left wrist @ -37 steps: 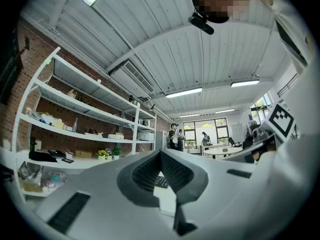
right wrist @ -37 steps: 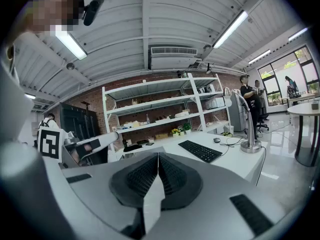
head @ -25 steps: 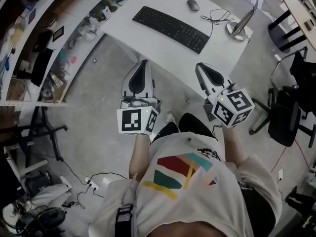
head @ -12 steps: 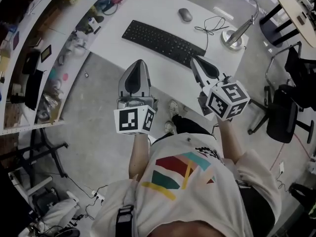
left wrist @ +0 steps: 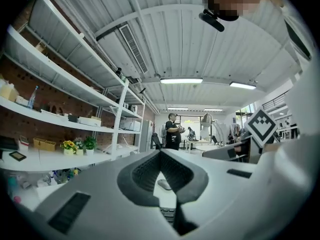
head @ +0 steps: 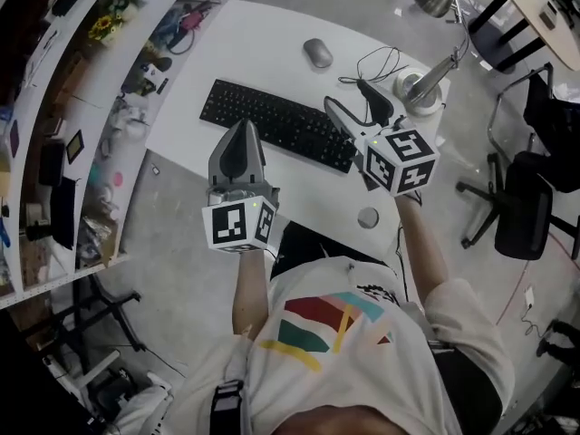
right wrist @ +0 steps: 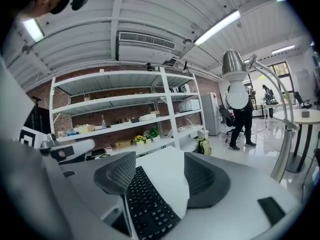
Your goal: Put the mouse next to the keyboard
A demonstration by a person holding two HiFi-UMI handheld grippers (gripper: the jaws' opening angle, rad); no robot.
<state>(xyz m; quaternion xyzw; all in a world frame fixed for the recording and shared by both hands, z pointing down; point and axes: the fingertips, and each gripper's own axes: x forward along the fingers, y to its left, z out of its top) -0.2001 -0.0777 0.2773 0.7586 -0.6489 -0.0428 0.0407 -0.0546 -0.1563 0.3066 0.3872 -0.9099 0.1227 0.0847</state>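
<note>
A grey mouse (head: 317, 53) lies at the far side of the white desk (head: 263, 43), apart from the black keyboard (head: 276, 127) nearer me. My left gripper (head: 242, 134) hangs over the keyboard's near left edge with its jaws shut and empty. In the left gripper view the mouse (left wrist: 164, 184) shows small just below the closed tips. My right gripper (head: 356, 105) hovers over the keyboard's right end. Its jaws are opening with nothing between them, and only the keyboard (right wrist: 145, 204) shows through the gap.
A desk lamp (head: 424, 82) and a looped black cable (head: 379, 60) sit at the desk's right end. A small round grey disc (head: 367, 217) lies near the front edge. Cluttered shelves (head: 82, 116) run along the left and a black office chair (head: 530, 216) stands at right.
Both grippers have moved forward from in front of the desk to above the keyboard. The right gripper's jaws have gone from shut to apart.
</note>
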